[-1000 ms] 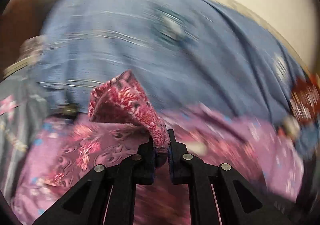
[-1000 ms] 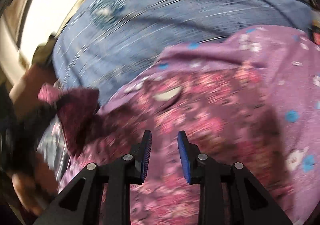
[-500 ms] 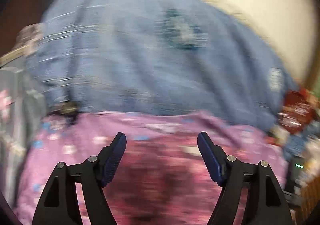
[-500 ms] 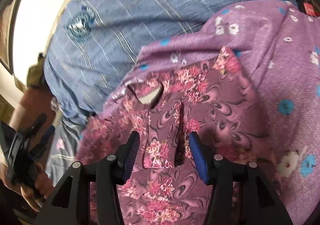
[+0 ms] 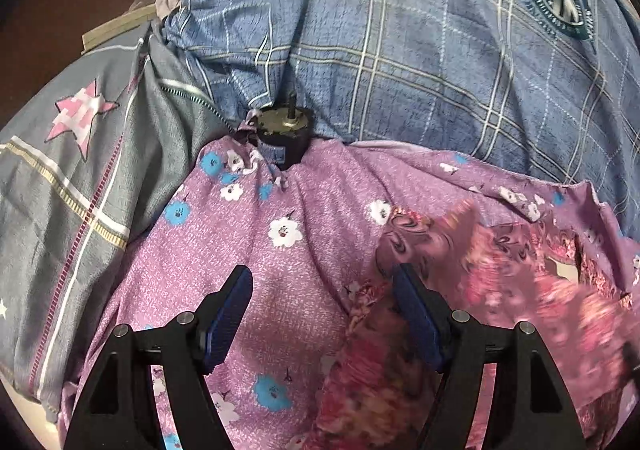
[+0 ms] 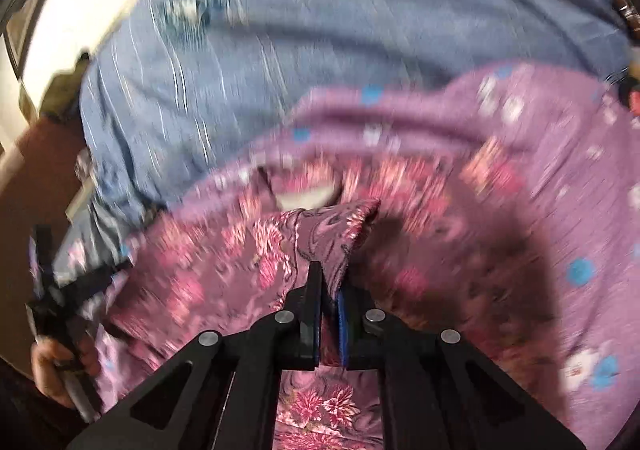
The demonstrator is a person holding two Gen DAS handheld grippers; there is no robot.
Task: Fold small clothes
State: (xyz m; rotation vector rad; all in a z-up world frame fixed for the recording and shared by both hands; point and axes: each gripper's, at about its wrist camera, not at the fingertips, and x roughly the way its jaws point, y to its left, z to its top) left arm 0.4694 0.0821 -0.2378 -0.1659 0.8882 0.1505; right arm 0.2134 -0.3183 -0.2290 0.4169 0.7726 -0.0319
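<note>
Right wrist view smeared by motion: the blue checked quilt [image 6: 360, 30] and purple flowered sheet [image 6: 560, 170] lose their patterns, and the small maroon garment [image 6: 248, 262] is sharp only at the fold near the right gripper [image 6: 329, 314]. Its near hem is cut off by the frame. Left wrist view: garment's right part blurred, running out of frame. Dark round object [image 5: 284, 130] far off, unidentifiable. The hand [image 6: 60, 366] at left edge is blurred, partly cropped.

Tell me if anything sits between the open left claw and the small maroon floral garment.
Nothing visible does. The left claw hangs open over the lilac flowered sheet, and the small maroon floral garment already lies at its right finger. The dark round object sits farther back, out of the way.
</note>
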